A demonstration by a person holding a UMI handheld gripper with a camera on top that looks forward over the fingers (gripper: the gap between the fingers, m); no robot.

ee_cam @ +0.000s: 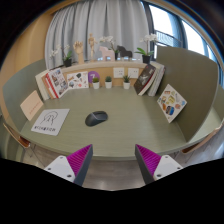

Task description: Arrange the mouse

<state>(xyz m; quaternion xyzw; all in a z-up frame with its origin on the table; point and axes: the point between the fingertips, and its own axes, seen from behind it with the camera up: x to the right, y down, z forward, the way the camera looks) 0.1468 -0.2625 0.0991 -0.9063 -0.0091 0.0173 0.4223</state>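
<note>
A dark grey mouse (96,118) lies on the green table (125,125), well beyond my fingers and a little to their left. Just left of it lies a white mouse mat (50,121) with a printed drawing. My gripper (112,161) is open and empty, held low over the table's near edge, with the purple pads (75,160) facing each other across a wide gap.
Books and picture cards (58,83) lean along the table's back and right sides, with small potted plants (109,82) between them. Orchids (148,45) and vases stand on the sill in front of curtains. A chair back (14,134) shows at the left.
</note>
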